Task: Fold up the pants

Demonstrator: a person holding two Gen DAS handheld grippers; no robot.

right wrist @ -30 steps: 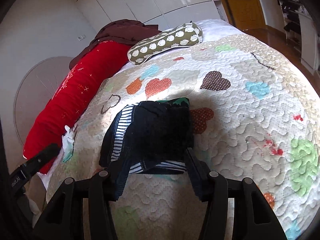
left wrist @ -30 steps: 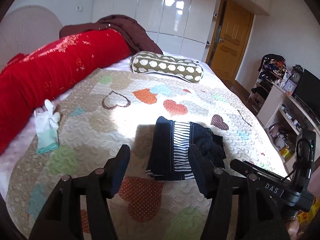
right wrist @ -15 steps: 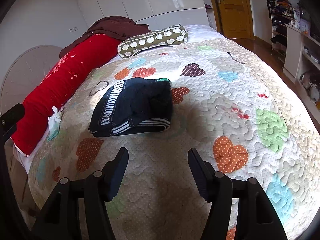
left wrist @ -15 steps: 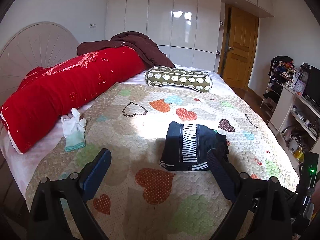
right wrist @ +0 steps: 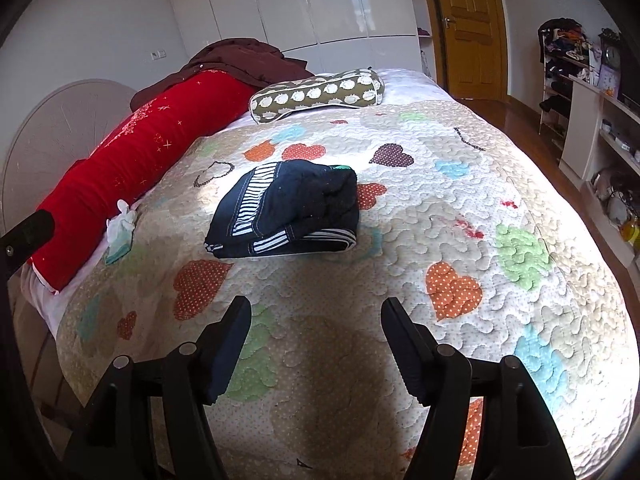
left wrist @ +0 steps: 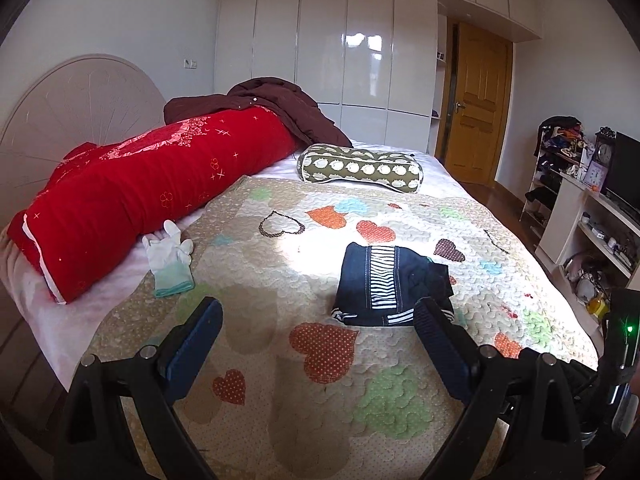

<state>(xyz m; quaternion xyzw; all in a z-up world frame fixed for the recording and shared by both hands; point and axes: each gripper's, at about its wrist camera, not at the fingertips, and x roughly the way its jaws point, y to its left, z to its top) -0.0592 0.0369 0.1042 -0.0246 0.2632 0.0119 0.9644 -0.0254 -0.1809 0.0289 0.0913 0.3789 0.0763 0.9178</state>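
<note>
The dark navy pants (left wrist: 390, 286) with black-and-white striped bands lie folded in a compact bundle on the heart-patterned quilt (left wrist: 280, 360); they also show in the right wrist view (right wrist: 286, 210). My left gripper (left wrist: 318, 316) is open and empty, held back from the bundle near the bed's foot. My right gripper (right wrist: 316, 316) is open and empty, also short of the bundle and above the quilt (right wrist: 460, 220).
A long red bolster (left wrist: 152, 184) and a brown blanket (left wrist: 280, 108) lie along the left. A green dotted pillow (left wrist: 360, 166) is at the far end. A white glove (left wrist: 168, 256) lies left of the pants. Shelves (left wrist: 580, 184) stand right of the bed.
Both grippers have pulled back from the folded pants toward the foot of the bed and opened wider. The bundle stays in place on the quilt.
</note>
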